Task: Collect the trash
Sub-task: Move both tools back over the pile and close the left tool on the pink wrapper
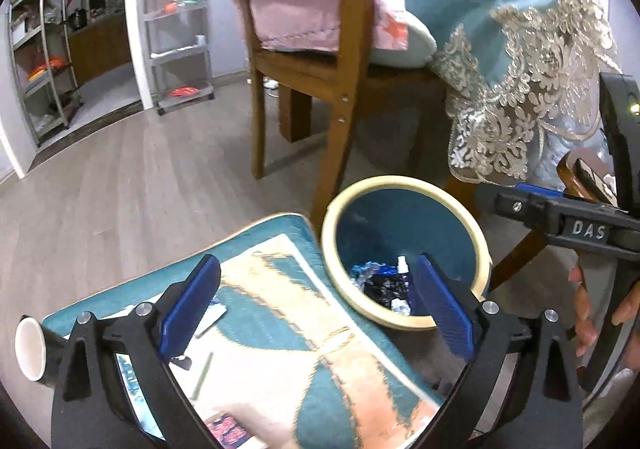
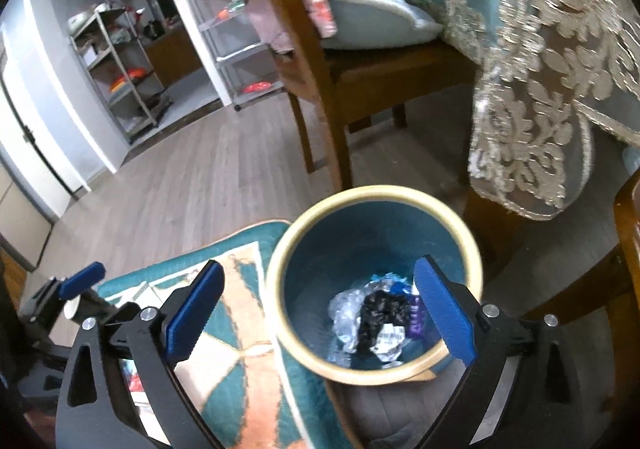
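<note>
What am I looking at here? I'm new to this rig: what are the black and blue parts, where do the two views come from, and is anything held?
No robot: a person carries a handheld gripper in each hand, each with its own camera. The left gripper fills the bottom of one view; the right gripper the other. Their blue fingers stand wide apart and hold nothing. Below sits a round bin with crumpled trash inside, beside a patterned mat on the floor. A paper cup and wrappers lie on the mat. Behind stands a wooden chair.
</note>
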Motion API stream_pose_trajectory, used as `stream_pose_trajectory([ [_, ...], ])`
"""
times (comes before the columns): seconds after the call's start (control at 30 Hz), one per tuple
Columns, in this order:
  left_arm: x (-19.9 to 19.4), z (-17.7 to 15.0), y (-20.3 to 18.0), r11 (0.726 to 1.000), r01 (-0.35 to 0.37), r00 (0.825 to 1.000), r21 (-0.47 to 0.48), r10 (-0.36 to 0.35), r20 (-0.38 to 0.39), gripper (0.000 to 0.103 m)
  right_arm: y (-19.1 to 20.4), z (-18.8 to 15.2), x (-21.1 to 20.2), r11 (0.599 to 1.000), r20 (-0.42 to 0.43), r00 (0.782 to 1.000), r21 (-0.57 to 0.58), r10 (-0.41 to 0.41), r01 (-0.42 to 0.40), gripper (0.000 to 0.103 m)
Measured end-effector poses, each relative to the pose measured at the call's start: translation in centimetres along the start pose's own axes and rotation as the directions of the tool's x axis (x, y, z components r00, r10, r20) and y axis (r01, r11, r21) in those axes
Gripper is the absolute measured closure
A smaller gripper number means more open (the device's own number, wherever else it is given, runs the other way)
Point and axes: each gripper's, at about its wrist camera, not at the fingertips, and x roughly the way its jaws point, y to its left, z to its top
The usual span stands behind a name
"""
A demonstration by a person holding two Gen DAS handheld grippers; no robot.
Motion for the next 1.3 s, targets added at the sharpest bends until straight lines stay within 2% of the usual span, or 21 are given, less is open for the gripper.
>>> stream_pose_trajectory([
  [0.37, -4.5, -1.6, 5.4, 0.996, -0.088, 0.996, -0.027, 0.089, 0.023, 0.007, 6.7, -1.4, 1.4, 0.997, -0.035, 0.999, -0.072, 0.027, -0.030, 0.007],
  [0.63, -7.6, -4.0, 12.7, 0.973, -0.188, 0.982, -0.136, 0.189, -0.004, 0.007, 11.6, -3.1, 3.5, 0.993, -0.081, 0.995, -0.094, 0.064, -0.071, 0.007],
  [0.93, -9.2, -7.8, 18.6, 0.938, -0.276, 0.961, -0.211, 0.266, -0.074, 0.007, 16.5, -6.0, 7.0, 0.985, -0.177, 0.981, -0.135, 0.085, -0.109, 0.007],
  [1.0, -8.6, -9.0, 19.3, 0.936, -0.290, 0.956, -0.199, 0.273, -0.107, 0.007, 17.2, -7.0, 7.9, 0.981, -0.214, 0.974, -0.159, 0.079, -0.115, 0.007],
  [1.07, -7.7, -10.2, 19.8, 0.931, -0.319, 0.943, -0.176, 0.293, -0.161, 0.007, 17.8, -8.0, 8.8, 0.976, -0.263, 0.962, -0.178, 0.078, -0.128, 0.007],
  [1.1, -7.2, -10.8, 20.0, 0.929, -0.323, 0.938, -0.178, 0.289, -0.191, 0.007, 17.8, -8.5, 9.2, 0.974, -0.288, 0.955, -0.182, 0.077, -0.134, 0.007],
  [1.23, -5.8, -12.2, 20.4, 0.924, -0.293, 0.939, -0.247, 0.230, -0.255, 0.007, 17.9, -9.9, 10.0, 0.971, -0.361, 0.931, -0.196, 0.058, -0.137, 0.007],
  [1.3, -5.0, -12.8, 20.0, 0.925, -0.306, 0.928, -0.223, 0.237, -0.288, 0.007, 17.8, -10.3, 9.9, 0.966, -0.374, 0.926, -0.217, 0.051, -0.141, 0.007],
])
